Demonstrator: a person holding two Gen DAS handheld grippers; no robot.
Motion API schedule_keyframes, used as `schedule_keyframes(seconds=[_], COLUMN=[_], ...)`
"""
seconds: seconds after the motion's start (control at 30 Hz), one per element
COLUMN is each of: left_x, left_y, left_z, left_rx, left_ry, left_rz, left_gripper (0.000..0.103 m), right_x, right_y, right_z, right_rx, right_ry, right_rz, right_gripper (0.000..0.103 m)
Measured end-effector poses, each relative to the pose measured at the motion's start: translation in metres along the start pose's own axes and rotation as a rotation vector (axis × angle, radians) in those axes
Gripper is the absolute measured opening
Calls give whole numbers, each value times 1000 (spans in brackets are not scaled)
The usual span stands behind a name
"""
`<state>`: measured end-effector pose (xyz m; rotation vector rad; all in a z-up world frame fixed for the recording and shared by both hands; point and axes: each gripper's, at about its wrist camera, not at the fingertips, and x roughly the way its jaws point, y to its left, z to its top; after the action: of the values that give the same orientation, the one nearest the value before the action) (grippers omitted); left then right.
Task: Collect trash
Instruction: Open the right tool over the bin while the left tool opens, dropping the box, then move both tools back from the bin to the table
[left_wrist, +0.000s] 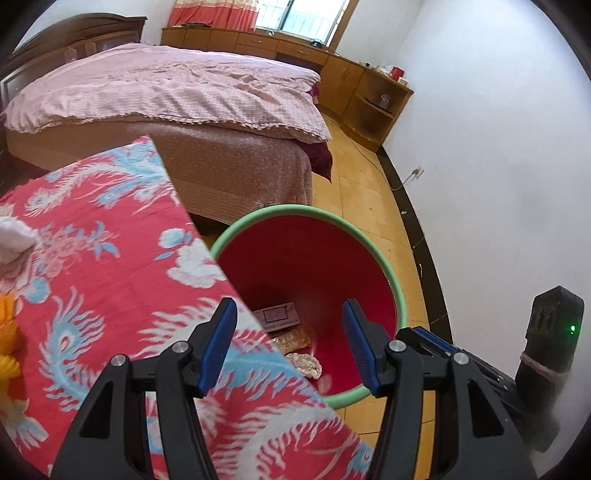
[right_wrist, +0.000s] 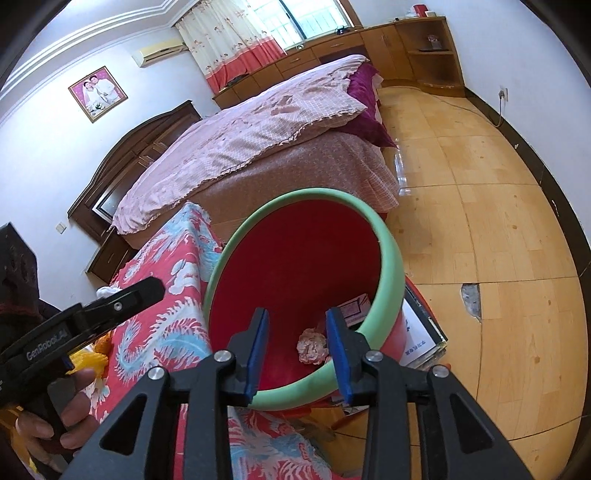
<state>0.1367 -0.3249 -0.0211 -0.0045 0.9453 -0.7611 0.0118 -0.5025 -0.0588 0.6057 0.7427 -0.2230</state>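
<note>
A red bin with a green rim (left_wrist: 400, 295) stands on the floor against the edge of the table with the red floral cloth (left_wrist: 110, 280). At its bottom lie a flat printed carton (left_wrist: 277, 316), a brownish packet (left_wrist: 291, 339) and a crumpled pinkish wrapper (right_wrist: 312, 347). My right gripper (right_wrist: 298, 321) hangs open over the bin's near rim; the wrapper shows below, between its blue pads, in the bin. My left gripper (left_wrist: 288, 317) is open and empty above the table's edge and the bin. A white tissue wad (left_wrist: 13, 236) and an orange-yellow thing (left_wrist: 7, 332) lie on the cloth.
A bed with a pink cover (left_wrist: 166, 85) stands behind the table and bin. Wooden cabinets (left_wrist: 354, 85) line the far wall. A white flat box (right_wrist: 421, 332) lies on the floor beside the bin. A hand (right_wrist: 74, 406) holds the left gripper. The wooden floor (right_wrist: 480, 184) stretches to the right.
</note>
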Motion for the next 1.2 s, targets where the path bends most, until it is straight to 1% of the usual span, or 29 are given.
schedule_keyframes(seconds=[0.13, 0.3, 0.43, 0.6, 0.77, 0.93, 1.13, 1.2], left_x=[-17, -46, -69, -96, -118, -144, -171, -179], left_y=[13, 29, 42, 61, 83, 111, 154, 166], left_z=[-5, -13, -19, -29, -41, -50, -60, -61], left_rx=[-26, -61, -73, -116, -170, -226, -319, -339], left_ry=[-18, -49, -82, -117, -135, -171, -203, -214], left_rz=[11, 45, 76, 98, 126, 183, 241, 266], left_gripper=[59, 59, 59, 59, 59, 59, 59, 59], right_x=[-3, -7, -9, -10, -12, -10, -6, -5], right_y=[13, 32, 53, 78, 102, 128, 154, 160], right_z=[-3, -8, -12, -20, -30, -40, -49, -52], right_rx=[-10, -37, -66, -109, -150, -187, -228, -238], right_ry=[3, 4, 7, 18, 33, 53, 76, 80], right_rz=[16, 31, 54, 80, 100, 127, 148, 155], right_gripper=[43, 50, 52, 54, 55, 56, 57, 60])
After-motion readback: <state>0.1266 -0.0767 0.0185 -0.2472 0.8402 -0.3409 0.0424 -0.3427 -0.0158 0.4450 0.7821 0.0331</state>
